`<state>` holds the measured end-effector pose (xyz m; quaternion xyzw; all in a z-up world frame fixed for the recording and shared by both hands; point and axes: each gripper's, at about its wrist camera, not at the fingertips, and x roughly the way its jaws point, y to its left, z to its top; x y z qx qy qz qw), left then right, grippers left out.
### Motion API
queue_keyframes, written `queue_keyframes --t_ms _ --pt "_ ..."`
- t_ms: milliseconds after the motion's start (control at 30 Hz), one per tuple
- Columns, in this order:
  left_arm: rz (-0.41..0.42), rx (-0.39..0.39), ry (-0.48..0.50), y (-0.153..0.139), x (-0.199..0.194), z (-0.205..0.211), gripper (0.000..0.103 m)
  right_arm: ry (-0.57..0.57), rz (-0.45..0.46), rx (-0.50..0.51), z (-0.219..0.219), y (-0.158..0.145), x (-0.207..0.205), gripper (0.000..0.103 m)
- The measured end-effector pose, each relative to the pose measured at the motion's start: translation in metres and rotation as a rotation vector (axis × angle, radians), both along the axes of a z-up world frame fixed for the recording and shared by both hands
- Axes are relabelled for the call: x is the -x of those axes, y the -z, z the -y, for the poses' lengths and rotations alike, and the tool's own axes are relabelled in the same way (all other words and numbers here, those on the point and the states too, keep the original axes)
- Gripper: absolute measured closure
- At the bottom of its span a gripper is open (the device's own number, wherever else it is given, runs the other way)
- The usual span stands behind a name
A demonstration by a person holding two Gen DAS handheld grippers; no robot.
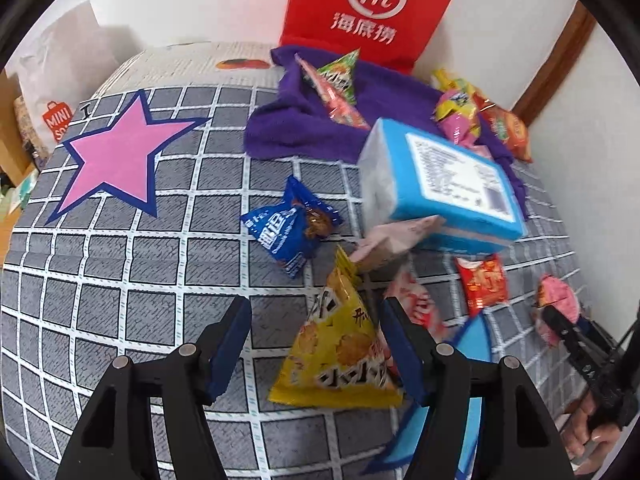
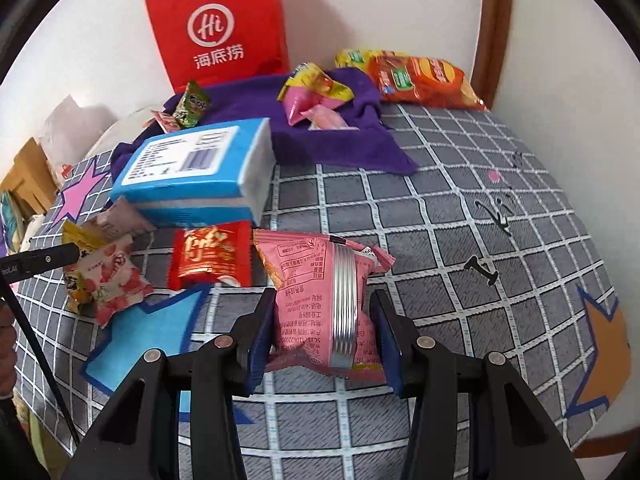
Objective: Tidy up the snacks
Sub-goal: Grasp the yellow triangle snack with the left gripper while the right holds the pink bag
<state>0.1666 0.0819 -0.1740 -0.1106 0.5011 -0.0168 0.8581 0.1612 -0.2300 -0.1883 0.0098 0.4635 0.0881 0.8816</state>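
Note:
My left gripper [image 1: 320, 344] is open around a yellow triangular snack bag [image 1: 340, 356] that lies on the grid-patterned cloth [image 1: 140, 280]; only its right finger is near the bag. My right gripper [image 2: 324, 332] is shut on a pink snack packet [image 2: 320, 300], held just above the cloth. The right gripper also shows in the left wrist view [image 1: 560, 320] with the pink packet [image 1: 558, 300]. A blue snack packet [image 1: 290, 232], a red packet [image 2: 208, 256] and a strawberry-print packet [image 2: 112, 280] lie loose.
A blue tissue box [image 2: 192, 168] lies mid-cloth. A purple towel [image 2: 320, 136] behind it carries several snacks. A red paper bag [image 2: 220, 28] stands against the wall. Orange chip bags [image 2: 420, 76] lie at the back right. A white bag [image 1: 52, 80] stands far left.

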Motion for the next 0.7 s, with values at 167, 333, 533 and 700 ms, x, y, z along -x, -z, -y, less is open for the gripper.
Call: queue_keyframes --t_ms 167,333,533,700 --pt "-0.041 -0.041 -0.009 0.013 -0.009 0.010 0.040 -0.042 -0.004 -0.025 0.006 0.009 -0.013 0.056" --pt "-0.046 -0.100 -0.021 0.022 -0.008 0.019 0.040 -0.089 0.015 -0.051 0.011 0.017 -0.030 0.056" --pt "-0.041 -0.103 -0.061 0.023 -0.004 0.019 0.040 -0.139 0.017 -0.043 0.011 0.018 -0.047 0.056" --pt "-0.032 -0.119 -0.053 0.022 0.001 0.018 0.057 -0.133 -0.035 -0.043 0.008 0.026 -0.054 0.056"
